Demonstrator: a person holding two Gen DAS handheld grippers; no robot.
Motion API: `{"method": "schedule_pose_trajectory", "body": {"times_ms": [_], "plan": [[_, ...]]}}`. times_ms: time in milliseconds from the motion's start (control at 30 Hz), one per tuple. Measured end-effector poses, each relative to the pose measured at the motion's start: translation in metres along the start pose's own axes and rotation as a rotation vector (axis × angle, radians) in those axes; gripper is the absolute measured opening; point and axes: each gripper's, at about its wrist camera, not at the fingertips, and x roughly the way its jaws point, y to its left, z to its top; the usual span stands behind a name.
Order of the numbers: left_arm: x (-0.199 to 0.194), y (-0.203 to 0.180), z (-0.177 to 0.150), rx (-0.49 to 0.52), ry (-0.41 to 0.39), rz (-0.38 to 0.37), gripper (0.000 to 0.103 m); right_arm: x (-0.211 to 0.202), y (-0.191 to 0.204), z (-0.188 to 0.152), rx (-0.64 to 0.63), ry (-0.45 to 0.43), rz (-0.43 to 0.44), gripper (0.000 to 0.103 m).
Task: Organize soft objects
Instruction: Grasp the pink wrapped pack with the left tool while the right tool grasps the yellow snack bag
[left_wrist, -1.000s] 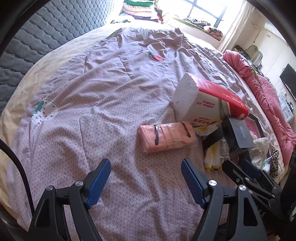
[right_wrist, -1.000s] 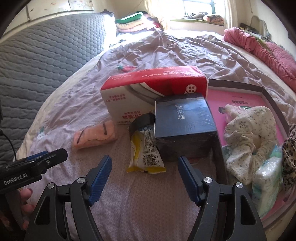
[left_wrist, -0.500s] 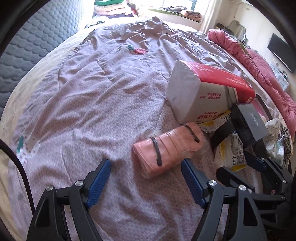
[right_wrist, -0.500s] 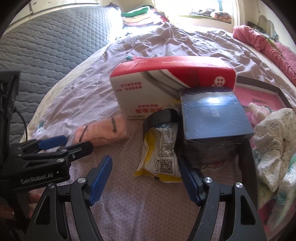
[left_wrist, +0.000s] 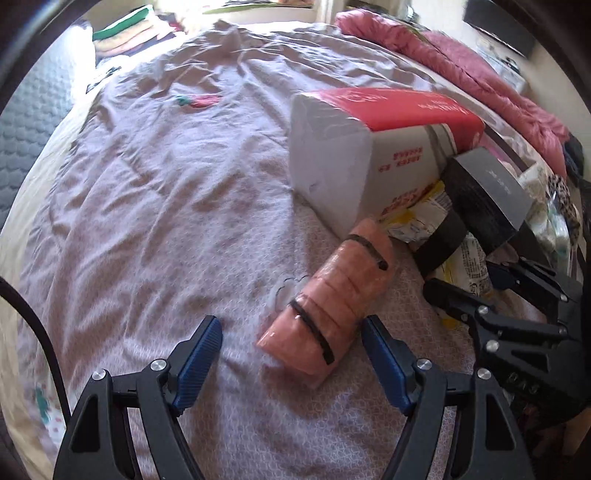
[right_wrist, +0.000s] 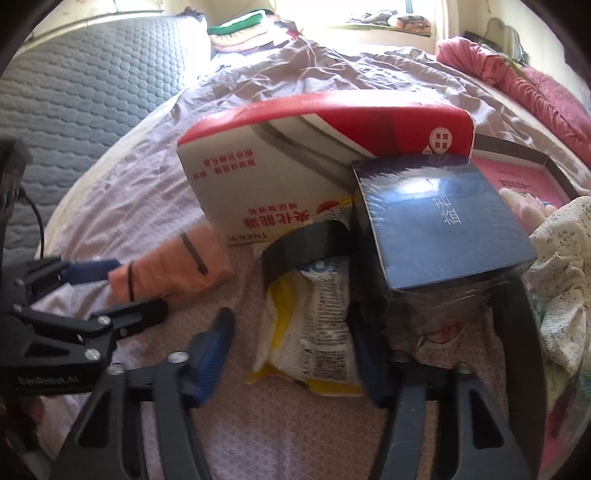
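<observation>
A pink rolled cloth bundle (left_wrist: 332, 299) with two black bands lies on the purple bedspread (left_wrist: 166, 206). My left gripper (left_wrist: 291, 365) is open, its blue fingers on either side of the bundle's near end. The bundle also shows in the right wrist view (right_wrist: 173, 266), between the left gripper's fingers. My right gripper (right_wrist: 291, 354) is open around the near end of a yellow and white packet (right_wrist: 310, 332), which lies against a dark blue box (right_wrist: 439, 229).
A red and white tissue pack (right_wrist: 317, 155) stands behind the packet and bundle. A pink tray (right_wrist: 524, 177) at right holds floral cloth (right_wrist: 565, 273). A red quilt (left_wrist: 461, 70) lies along the bed's right side. A grey padded headboard (right_wrist: 74, 122) is at left.
Both grippers moved forward. The left one closed in on the pink bundle, which now sits between its fingers. The right one came up around the yellow packet.
</observation>
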Motion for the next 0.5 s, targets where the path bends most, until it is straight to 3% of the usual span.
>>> {"method": "schedule_pose_trajectory", "body": {"times_ms": [167,233,400,500], "plan": [[0.013,-0.015,0.009,0.041,0.028,0.023,0.075,-0.003,-0.018,0.001,0.056,0.017,0.113,0.041],[0.011,-0.018,0.008,0.012,0.012,0.017,0.060,-0.008,-0.023,-0.001,0.079,0.033,0.169,0.040],[0.001,-0.019,-0.003,-0.093,-0.021,0.006,0.050,-0.025,-0.031,-0.010,0.084,0.061,0.246,0.040],[-0.010,-0.014,-0.012,-0.196,-0.046,-0.004,0.024,-0.037,-0.034,-0.011,0.074,0.039,0.266,0.040]]}}
